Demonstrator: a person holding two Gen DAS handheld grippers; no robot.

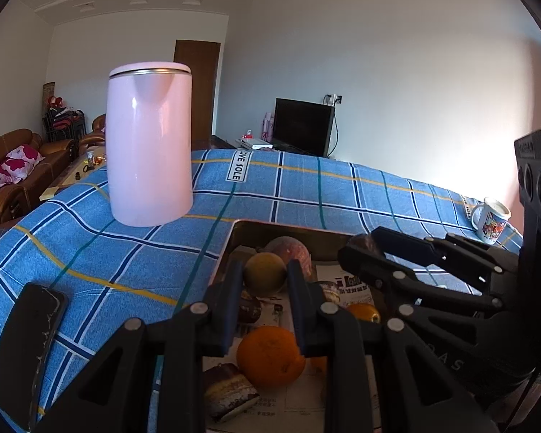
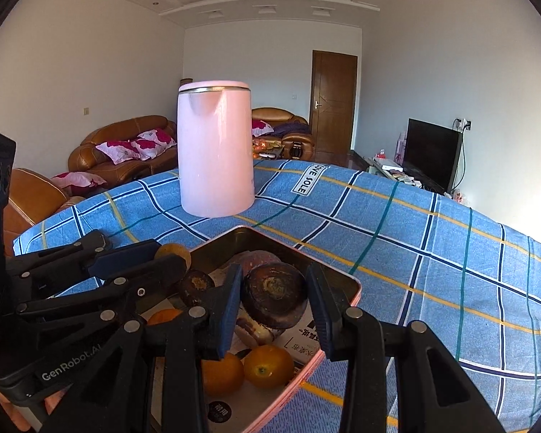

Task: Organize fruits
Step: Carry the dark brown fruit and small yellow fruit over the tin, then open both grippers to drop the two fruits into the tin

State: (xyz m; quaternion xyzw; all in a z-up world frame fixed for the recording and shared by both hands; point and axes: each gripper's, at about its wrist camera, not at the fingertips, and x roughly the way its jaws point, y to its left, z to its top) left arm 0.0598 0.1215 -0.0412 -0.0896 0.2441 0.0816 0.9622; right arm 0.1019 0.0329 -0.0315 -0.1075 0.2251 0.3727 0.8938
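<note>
A pink-rimmed tray (image 1: 234, 238) (image 2: 355, 288) lined with newspaper sits on the blue checked cloth and holds fruits. My left gripper (image 1: 265, 274) is shut on a yellow-green round fruit (image 1: 265, 272), held above the tray; it also shows in the right wrist view (image 2: 173, 250). My right gripper (image 2: 275, 297) is shut on a dark purple round fruit (image 2: 274, 296), held over the tray; in the left wrist view this gripper (image 1: 357, 249) is at the right. Oranges (image 1: 270, 357) (image 2: 268, 366), a reddish fruit (image 1: 292, 249), another dark fruit (image 2: 196, 287) and a cake slice (image 1: 229, 393) lie in the tray.
A tall pink kettle (image 1: 149, 144) (image 2: 216, 151) stands on the cloth behind the tray. A printed mug (image 1: 492, 223) stands at the far right table edge. A dark phone (image 1: 29, 346) lies at the left. Sofas, a door and a TV are beyond the table.
</note>
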